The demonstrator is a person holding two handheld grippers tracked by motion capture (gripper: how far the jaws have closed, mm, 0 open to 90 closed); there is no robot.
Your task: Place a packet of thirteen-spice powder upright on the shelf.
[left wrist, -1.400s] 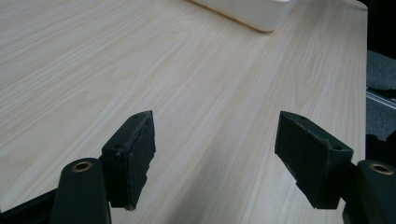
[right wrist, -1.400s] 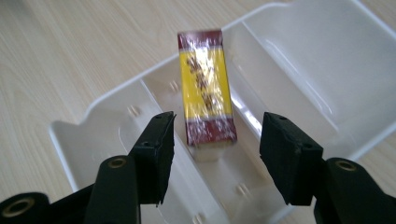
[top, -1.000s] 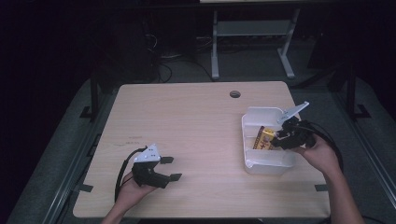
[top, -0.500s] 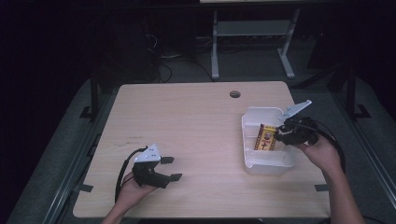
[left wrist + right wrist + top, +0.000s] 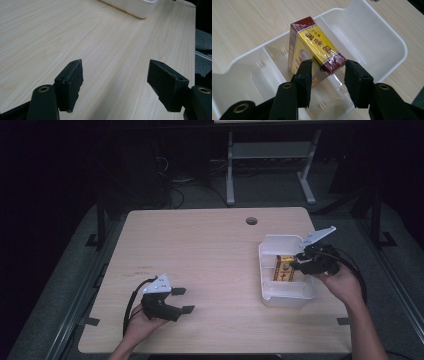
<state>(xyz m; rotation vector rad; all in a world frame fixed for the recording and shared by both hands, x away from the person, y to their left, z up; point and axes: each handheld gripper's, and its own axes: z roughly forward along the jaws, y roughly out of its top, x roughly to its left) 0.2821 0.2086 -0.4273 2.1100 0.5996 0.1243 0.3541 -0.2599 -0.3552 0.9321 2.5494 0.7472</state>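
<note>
Right tool point(image 5: 328, 75) straddled the near end of the box point(image 5: 314, 52) in the tray point(image 5: 387, 37); jaws had just been opening, pads seemingly loose, probably releasing. Left tool point(image 5: 115, 85) idle, jaws apart over bare worktop point(image 5: 50, 32).

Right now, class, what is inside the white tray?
Inside the white tray lies a yellow and red wrapped box, tilted, with the right hand-held gripper straddling its near end. The tray floor under the box is covered.
</note>
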